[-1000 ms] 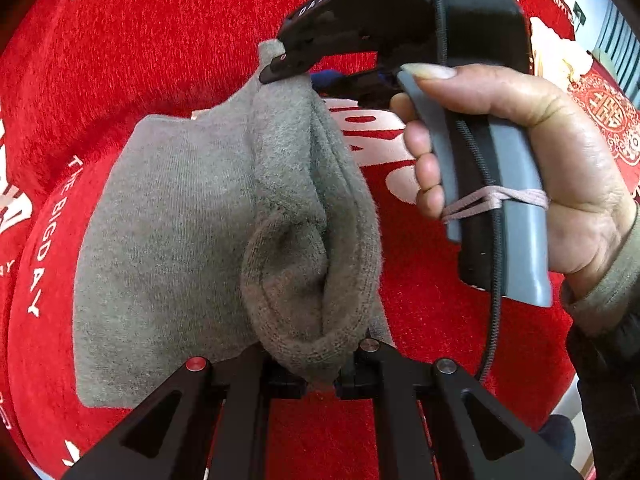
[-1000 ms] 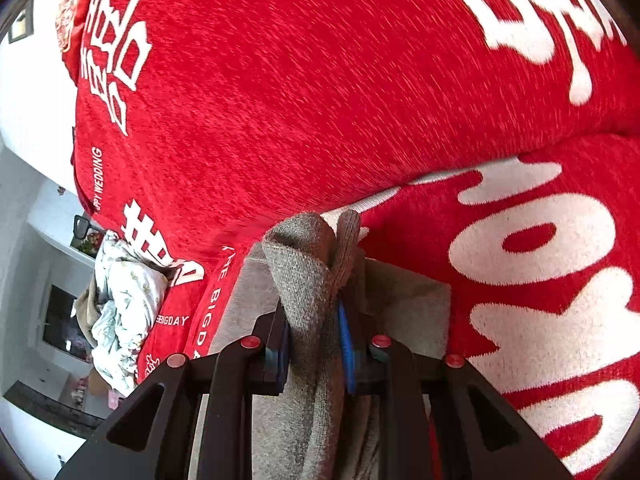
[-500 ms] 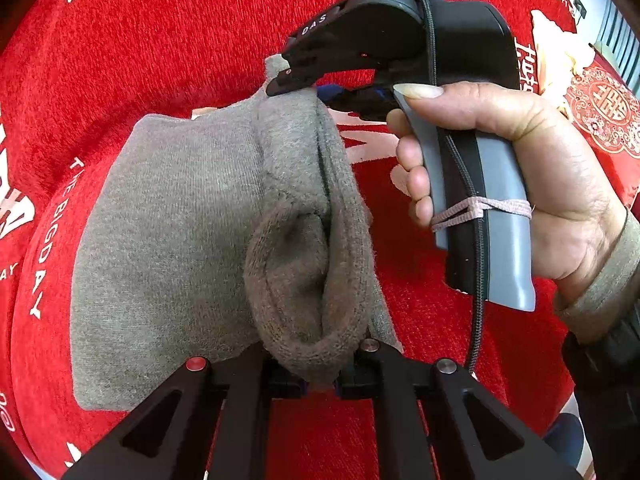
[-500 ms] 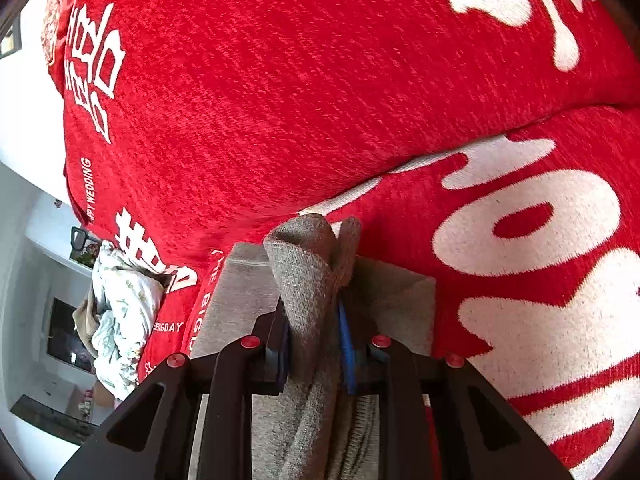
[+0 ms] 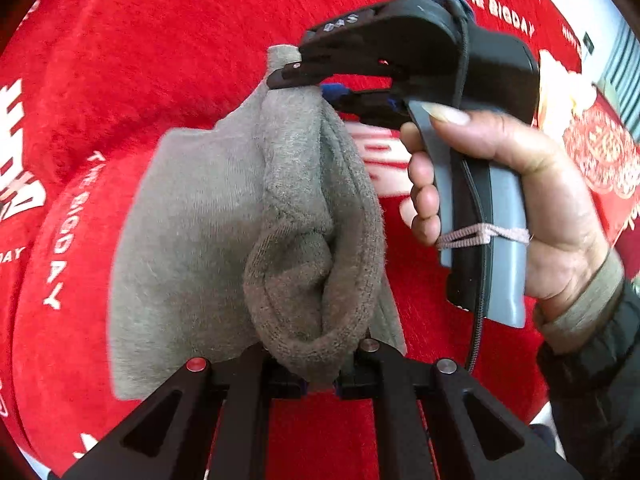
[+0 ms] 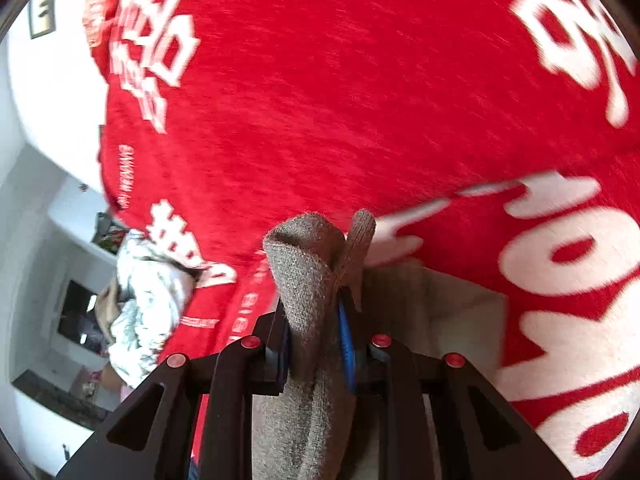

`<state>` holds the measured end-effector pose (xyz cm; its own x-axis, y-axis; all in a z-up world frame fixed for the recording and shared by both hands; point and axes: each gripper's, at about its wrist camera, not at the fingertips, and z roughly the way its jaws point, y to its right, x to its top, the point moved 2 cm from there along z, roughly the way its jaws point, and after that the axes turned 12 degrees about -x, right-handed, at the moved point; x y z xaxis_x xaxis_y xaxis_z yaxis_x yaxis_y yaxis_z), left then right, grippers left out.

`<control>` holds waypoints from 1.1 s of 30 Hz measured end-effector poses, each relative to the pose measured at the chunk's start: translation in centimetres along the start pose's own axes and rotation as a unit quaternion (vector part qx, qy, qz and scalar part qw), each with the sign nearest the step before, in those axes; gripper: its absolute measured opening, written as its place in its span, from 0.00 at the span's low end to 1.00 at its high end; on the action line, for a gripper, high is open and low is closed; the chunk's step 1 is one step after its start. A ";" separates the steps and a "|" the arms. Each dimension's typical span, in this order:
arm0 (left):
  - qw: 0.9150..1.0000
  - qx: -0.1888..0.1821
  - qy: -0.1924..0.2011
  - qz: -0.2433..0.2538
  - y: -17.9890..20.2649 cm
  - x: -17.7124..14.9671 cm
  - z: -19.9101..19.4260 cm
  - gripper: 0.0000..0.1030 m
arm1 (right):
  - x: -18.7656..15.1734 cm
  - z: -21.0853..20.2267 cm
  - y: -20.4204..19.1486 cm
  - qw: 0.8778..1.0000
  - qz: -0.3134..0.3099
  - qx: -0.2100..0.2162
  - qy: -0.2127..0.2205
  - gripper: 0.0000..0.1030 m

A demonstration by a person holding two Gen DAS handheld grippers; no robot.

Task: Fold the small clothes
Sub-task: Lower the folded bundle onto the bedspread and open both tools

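While spread on red blanket (image 5: 180, 60) | grey garment (image 5: 192, 240) | left claw (image 5: 320, 380), right claw (image 6: 316, 344) both pinching its bunched edge

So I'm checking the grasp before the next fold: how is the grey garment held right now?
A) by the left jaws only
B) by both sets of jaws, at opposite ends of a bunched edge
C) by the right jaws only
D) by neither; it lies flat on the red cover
B: the left gripper and the right gripper each pinch the grey garment, lifting its bunched edge.
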<state>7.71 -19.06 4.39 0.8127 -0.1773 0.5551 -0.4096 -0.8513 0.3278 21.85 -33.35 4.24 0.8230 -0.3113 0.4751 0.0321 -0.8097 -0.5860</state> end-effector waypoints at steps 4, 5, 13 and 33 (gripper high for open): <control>1.000 0.014 0.010 0.014 0.7 0.5 -1.1 0.09 | 0.7 -0.5 -1.1 1.000 -0.012 0.022 0.012 0.22; 1.000 0.021 0.004 0.020 0.9 0.5 -0.6 0.09 | 0.6 -0.3 -0.7 1.000 -0.011 0.016 0.008 0.22; 0.996 0.050 -0.056 0.044 2.8 -0.7 5.3 0.09 | -1.4 2.2 6.9 0.997 0.067 -0.027 -0.028 0.22; 0.998 -0.015 -0.033 0.043 3.7 -1.7 2.6 0.76 | -1.6 -0.3 6.6 0.989 0.049 -0.143 0.009 0.79</control>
<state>5.90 -23.19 2.72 0.7988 -0.2816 0.5317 -0.4906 -0.8164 0.3047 20.62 -38.31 -0.16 0.8041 -0.4014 0.4386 -0.2102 -0.8820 -0.4218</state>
